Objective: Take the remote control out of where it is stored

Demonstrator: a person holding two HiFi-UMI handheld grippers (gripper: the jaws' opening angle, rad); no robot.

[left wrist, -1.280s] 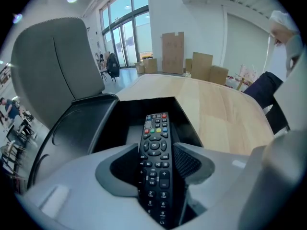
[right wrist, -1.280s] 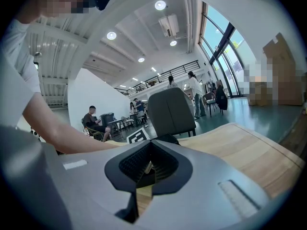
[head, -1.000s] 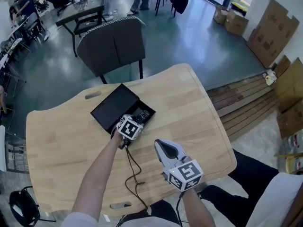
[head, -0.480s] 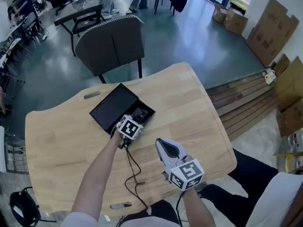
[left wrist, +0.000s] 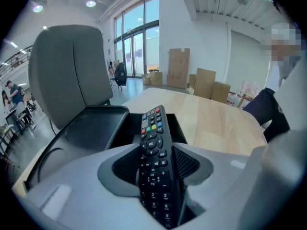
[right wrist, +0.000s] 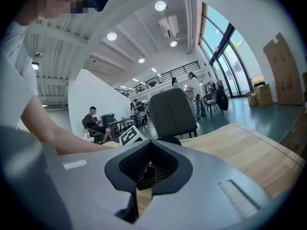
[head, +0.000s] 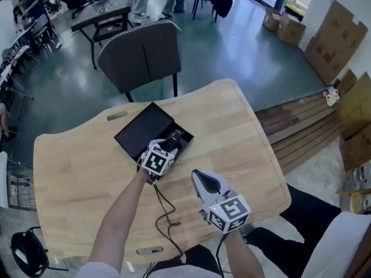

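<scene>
Left gripper (left wrist: 156,152) fingers (left wrist: 67,186): smooth matt grey plastic; pads (left wrist: 123,163) dark and finely ribbed. Between the fingers, remote control (left wrist: 154,176): black matt plastic with rubbery buttons. Ahead of the fingers, box lid (left wrist: 93,128): black, faint sheen. Right of the fingers, tabletop (left wrist: 225,123): pale smooth wood with visible grain. Chair (left wrist: 67,71): grey matt upholstery.

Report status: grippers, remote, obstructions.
Left gripper shut on remote control, far end over open black box. Right gripper shut, empty, over table. Path clear.

Hand-held gripper (left wrist: 156,176) clamps remote control (left wrist: 156,162) above black box (left wrist: 96,128).
</scene>
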